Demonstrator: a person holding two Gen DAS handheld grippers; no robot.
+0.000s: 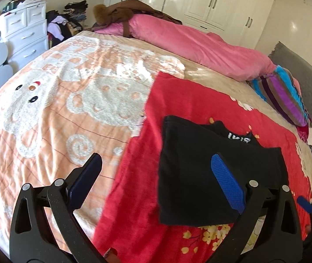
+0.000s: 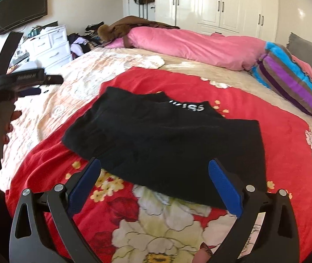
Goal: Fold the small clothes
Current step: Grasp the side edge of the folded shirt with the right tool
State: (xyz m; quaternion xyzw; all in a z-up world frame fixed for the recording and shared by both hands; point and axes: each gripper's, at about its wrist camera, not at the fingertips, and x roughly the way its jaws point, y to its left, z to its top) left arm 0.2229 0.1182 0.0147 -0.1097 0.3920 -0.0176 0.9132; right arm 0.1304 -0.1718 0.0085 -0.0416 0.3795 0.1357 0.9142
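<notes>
The right gripper [image 2: 154, 184], jaws wide and empty like the left gripper's [image 1: 156, 177], hovered over the black shorts' [image 2: 162, 144] near hem on the red blanket [image 2: 254, 100]; folding seemingly awaited a hem pinch.

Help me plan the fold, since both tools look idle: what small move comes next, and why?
Probably lower the right gripper onto the near edge of the black cloth garment. It lies flat on the red floral blanket, and both the right and the left gripper are open and hold nothing.

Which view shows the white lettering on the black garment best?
The right wrist view: the white lettering on the black garment is larger and mostly unobstructed. The left wrist view shows fewer letters, partly hidden by a fold.
</notes>
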